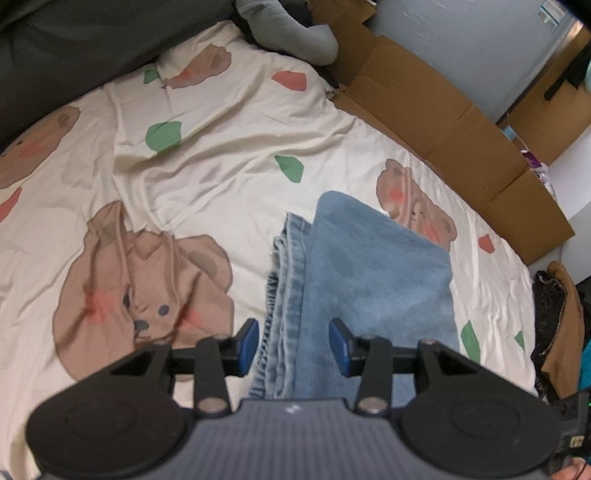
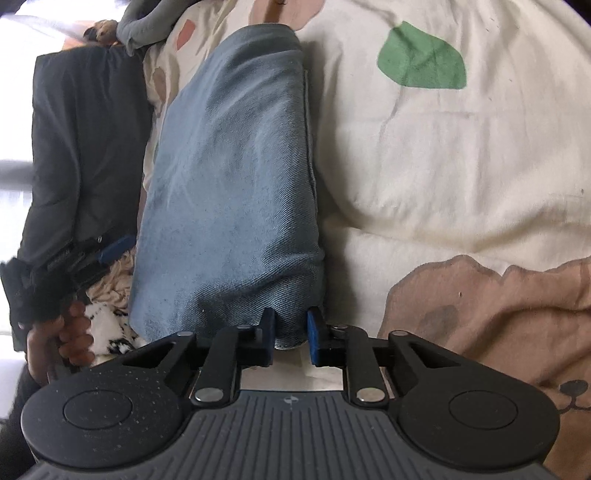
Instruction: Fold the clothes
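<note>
folded jeans lie on the bed; right gripper fingers pinch their edge, left gripper fingers released; final fold likely remains.

Def a bedroom in someone's home, lived-in and a bit cluttered. Whole work surface is a bed w/ a cream duvet cover printed w/ cartoon bears and red/green blobs. Flattened cardboard boxes wedged along the far edge against a pale blue wall, plus a grey garment dumped near the top corner.
</note>
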The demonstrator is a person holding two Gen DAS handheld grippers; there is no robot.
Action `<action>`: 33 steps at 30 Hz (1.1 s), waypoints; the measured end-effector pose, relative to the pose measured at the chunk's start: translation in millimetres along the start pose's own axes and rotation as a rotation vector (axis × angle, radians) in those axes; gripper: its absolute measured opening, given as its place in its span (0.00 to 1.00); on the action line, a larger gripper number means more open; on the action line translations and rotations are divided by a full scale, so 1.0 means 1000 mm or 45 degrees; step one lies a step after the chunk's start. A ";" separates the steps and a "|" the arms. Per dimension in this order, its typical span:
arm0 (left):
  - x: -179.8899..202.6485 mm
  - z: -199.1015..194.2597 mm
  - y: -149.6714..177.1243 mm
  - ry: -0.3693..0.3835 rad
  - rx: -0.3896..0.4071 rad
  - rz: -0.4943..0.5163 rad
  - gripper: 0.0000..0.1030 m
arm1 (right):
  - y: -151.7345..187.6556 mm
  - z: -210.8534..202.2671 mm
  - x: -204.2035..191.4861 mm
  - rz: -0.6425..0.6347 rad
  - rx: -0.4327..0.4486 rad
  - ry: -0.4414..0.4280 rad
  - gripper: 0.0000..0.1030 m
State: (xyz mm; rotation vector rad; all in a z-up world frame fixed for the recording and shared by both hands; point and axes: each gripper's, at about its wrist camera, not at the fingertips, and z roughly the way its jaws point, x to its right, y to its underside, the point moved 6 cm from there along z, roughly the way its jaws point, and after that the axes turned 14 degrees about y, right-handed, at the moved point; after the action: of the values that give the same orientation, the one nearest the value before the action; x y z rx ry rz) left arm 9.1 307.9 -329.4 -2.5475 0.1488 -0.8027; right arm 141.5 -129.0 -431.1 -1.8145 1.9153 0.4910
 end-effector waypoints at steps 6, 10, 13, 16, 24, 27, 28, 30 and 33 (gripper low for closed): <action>-0.001 0.004 0.002 0.015 -0.029 0.067 0.43 | 0.004 -0.004 0.001 -0.011 0.023 0.012 0.11; -0.004 0.007 0.004 0.003 -0.036 0.081 0.43 | 0.006 0.000 -0.002 -0.053 0.026 0.045 0.10; -0.006 0.011 0.003 0.001 -0.034 0.087 0.43 | 0.006 0.001 -0.009 -0.134 0.033 0.087 0.11; -0.004 0.017 -0.002 0.013 -0.026 0.095 0.43 | -0.002 -0.004 -0.008 -0.096 -0.004 0.034 0.14; 0.008 0.035 -0.017 0.063 0.017 0.125 0.43 | -0.031 -0.021 -0.013 -0.105 0.065 0.008 0.36; 0.014 0.043 -0.023 0.093 0.023 0.149 0.43 | -0.045 -0.021 -0.015 -0.111 0.088 0.021 0.36; 0.015 0.046 -0.024 0.102 0.020 0.153 0.43 | -0.050 -0.022 -0.015 -0.114 0.097 0.024 0.36; 0.017 0.054 -0.027 0.120 0.009 0.158 0.42 | -0.058 -0.023 -0.016 -0.114 0.115 0.024 0.36; 0.016 0.066 -0.031 0.145 -0.007 0.152 0.41 | -0.070 -0.022 -0.014 -0.105 0.145 0.027 0.36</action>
State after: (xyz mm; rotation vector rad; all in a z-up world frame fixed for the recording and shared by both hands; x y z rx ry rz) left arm 58.9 357.5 -354.8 -2.4722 0.3365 -0.9014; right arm 209.7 -134.2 -401.6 -1.8234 1.8349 0.3298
